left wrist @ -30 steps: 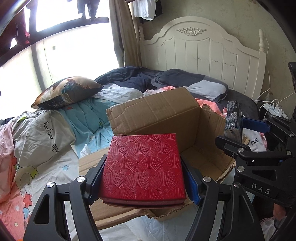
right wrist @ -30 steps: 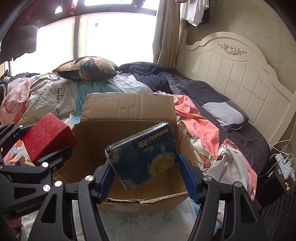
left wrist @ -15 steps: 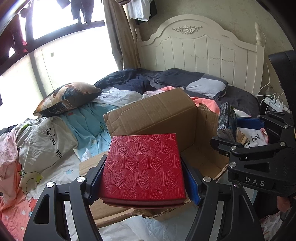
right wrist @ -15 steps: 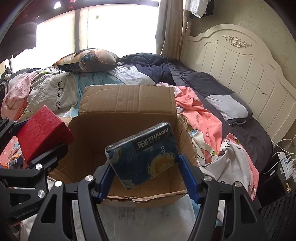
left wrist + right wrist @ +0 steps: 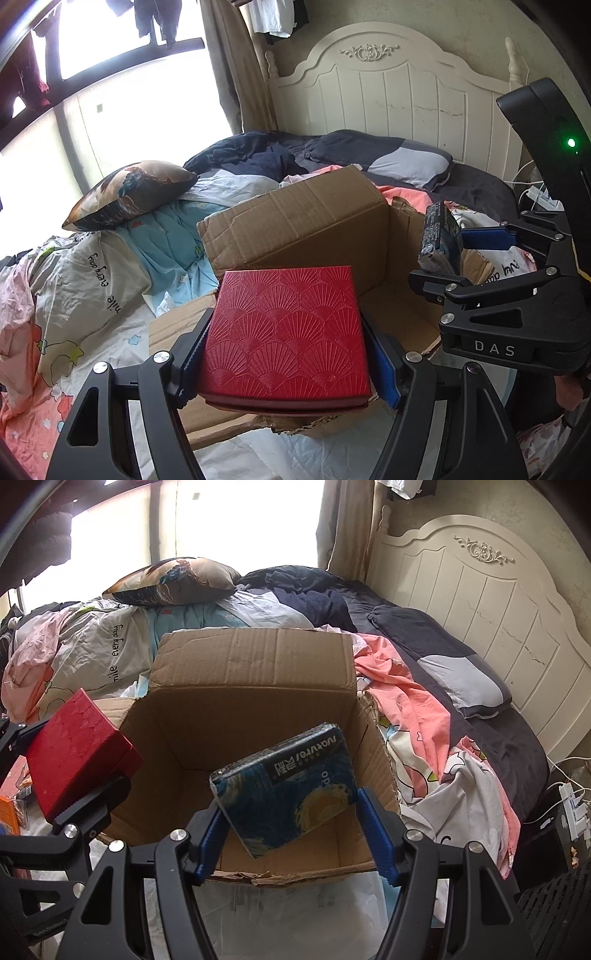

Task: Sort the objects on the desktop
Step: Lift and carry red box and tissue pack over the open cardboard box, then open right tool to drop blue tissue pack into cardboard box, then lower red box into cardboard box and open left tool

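1. My left gripper holds the red box tight between its two blue pads. The box lies flat, and its long side points away from me, toward 12 o'clock.

2. The cardboard box sits on the bed with its top open. In the left wrist view, its open inside lies at about 1 o'clock from the red box. The red box hangs over the near left edge, so I think it needs to go a bit forward and to the right before I let go.

3. My right gripper pinches the blue packet at its sides. The packet is tipped, with one corner down toward 6 o'clock and its printed end up toward 1 o'clock.

4. In the right wrist view, the blue packet hangs right over the open box. So I think my right hand is nearer to a good drop spot than my left.
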